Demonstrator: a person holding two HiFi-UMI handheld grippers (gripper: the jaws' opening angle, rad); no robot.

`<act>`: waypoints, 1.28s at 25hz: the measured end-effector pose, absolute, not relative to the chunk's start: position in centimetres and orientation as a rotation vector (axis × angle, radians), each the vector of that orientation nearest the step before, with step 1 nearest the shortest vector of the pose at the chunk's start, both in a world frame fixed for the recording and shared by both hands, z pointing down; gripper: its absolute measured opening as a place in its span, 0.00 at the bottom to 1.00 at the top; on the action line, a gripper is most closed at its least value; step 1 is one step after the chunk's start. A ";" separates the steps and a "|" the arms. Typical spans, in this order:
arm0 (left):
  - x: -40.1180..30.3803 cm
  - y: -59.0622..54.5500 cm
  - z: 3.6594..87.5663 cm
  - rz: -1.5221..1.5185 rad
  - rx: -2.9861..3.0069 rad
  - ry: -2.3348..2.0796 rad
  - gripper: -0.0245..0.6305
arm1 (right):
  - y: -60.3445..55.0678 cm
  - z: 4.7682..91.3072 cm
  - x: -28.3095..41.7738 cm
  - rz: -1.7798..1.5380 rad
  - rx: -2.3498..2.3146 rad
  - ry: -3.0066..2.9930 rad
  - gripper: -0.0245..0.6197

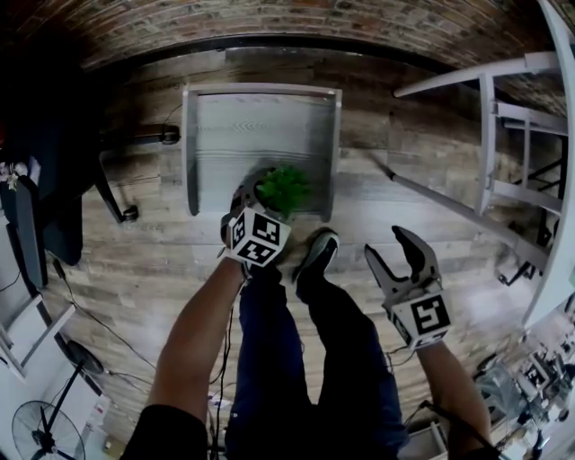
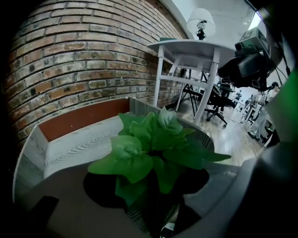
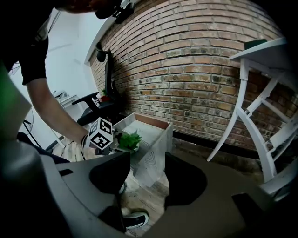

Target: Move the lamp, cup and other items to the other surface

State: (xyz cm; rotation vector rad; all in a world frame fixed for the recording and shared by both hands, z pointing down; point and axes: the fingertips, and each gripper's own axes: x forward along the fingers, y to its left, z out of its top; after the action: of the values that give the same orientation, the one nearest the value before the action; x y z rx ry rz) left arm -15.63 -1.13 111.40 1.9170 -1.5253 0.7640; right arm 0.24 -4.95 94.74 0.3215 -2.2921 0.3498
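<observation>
One grey tray (image 1: 260,126) beside brick wall (image 1: 269,22)

A red-brown brick wall (image 1: 269,22) runs along the far side of the room, with a black skirting strip (image 1: 296,42) at its base. The floor (image 1: 153,269) is grey-brown wooden planks. A black office chair (image 1: 54,162) stands at the left, its castors on the planks. A floor fan (image 1: 40,436) sits in the near left corner, with a dark cable (image 1: 99,319) trailing across the floor near it.
</observation>
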 end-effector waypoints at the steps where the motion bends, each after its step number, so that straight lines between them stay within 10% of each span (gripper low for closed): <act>1: -15.6 -1.1 111.2 0.766 1.915 -1.526 0.47 | -5.0 94.7 0.5 0.350 0.323 -2.291 0.41; 32: -6.4 -0.7 62.6 0.817 2.097 -1.442 0.47 | -8.4 56.3 8.8 0.298 0.647 -2.517 0.39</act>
State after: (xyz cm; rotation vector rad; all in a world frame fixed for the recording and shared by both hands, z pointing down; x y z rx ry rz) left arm -6.39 -0.74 62.62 2.0969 -1.4423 0.8166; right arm 8.85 -8.36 56.31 0.6466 -2.5167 0.2976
